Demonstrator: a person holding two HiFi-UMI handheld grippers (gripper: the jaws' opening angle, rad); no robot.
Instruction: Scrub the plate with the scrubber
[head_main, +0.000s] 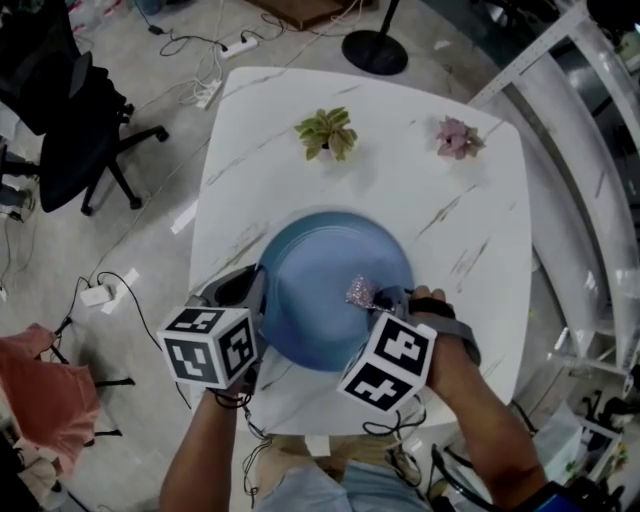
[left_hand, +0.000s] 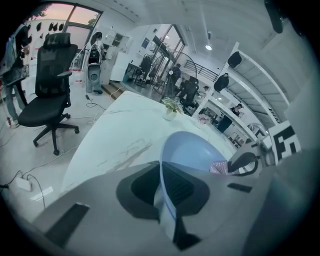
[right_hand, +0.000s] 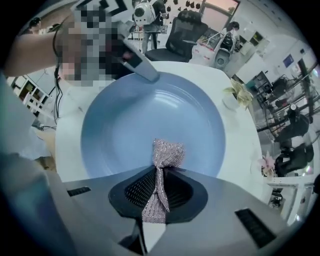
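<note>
The plate (head_main: 320, 300) is pale blue. Between the right tongs (right_hand: 160, 175), the scrubber (right_hand: 167, 152) looks silvery-pink and woven. The tabletop (head_main: 440, 200) is white, grey-veined.

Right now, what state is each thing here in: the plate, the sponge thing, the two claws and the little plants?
Plate: on the table, rim clamped by the left gripper.
Scrubber: pinched, its free end over the plate's inside.
Left gripper: shut on the plate's rim.
Right gripper: shut on the scrubber.
Green plant, pink plant: upright, apart from the plate.
</note>
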